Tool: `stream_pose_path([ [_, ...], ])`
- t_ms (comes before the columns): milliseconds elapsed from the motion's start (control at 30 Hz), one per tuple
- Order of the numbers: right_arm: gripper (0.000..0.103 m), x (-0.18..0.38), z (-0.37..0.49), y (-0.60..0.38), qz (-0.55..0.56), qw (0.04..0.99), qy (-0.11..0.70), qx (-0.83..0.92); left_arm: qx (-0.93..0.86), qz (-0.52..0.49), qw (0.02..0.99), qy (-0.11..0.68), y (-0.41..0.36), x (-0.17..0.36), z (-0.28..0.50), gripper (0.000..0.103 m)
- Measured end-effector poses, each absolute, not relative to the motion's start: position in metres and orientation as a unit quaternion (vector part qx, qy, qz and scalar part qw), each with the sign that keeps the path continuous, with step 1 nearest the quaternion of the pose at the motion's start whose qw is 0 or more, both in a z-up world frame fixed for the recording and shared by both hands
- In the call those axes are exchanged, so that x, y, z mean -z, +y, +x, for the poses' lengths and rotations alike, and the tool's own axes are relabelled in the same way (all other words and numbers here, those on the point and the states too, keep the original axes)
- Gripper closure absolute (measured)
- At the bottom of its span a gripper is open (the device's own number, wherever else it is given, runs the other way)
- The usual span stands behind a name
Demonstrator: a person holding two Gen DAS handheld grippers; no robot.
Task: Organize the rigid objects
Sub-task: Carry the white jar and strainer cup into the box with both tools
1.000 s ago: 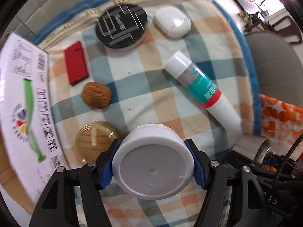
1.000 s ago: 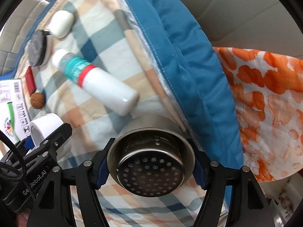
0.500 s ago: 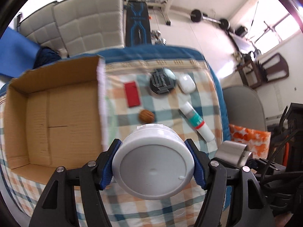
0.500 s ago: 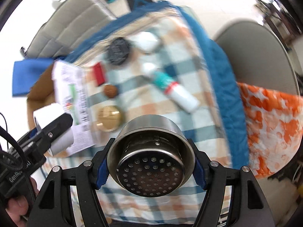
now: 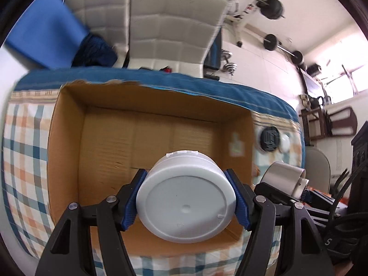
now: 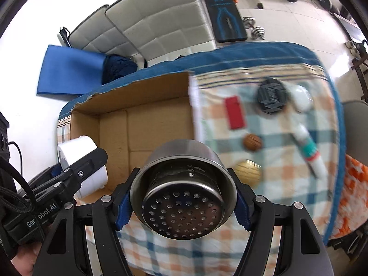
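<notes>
Prob. a home gym rm: barbell weights, dumbbells, padded bench, blue mat.

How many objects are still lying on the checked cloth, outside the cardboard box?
6: red block, black disc, white case, walnut, tube, round wooden piece. The held strainer may hide more.

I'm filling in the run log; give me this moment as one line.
left gripper: shut on white jar, over cardboard box | right gripper: shut on steel strainer cup

Black gripper arms, blue fingertip pads, silver screws (white lettering)
</notes>
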State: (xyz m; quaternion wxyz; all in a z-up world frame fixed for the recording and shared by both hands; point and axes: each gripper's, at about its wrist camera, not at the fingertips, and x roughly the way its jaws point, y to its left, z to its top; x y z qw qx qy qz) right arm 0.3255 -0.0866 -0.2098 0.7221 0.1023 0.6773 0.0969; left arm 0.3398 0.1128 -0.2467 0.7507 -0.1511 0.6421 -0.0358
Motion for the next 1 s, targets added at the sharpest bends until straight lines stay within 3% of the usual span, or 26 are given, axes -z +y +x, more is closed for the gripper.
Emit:
stream_pose_path([
  [200, 0.03, 0.262, 0.369, -0.021, 0.069, 0.709, 0.696, -0.091, 0.028, -0.192, 0.716, 0.671, 0.168, 0.303, 0.376, 0.037],
  [500, 0.03, 0.333, 0.404, 0.014, 0.027, 0.684, 0.724, -0.092, 0.039, -0.239, 0.662, 0.709, 0.182, 0.367, 0.403, 0.037],
  [1000, 0.028, 0.377, 0.421, 0.005, 0.045, 0.647, 0.758, -0.075, 0.034, -0.229, 0.647, 0.726, 0.165, 0.378, 0.403, 0.036],
])
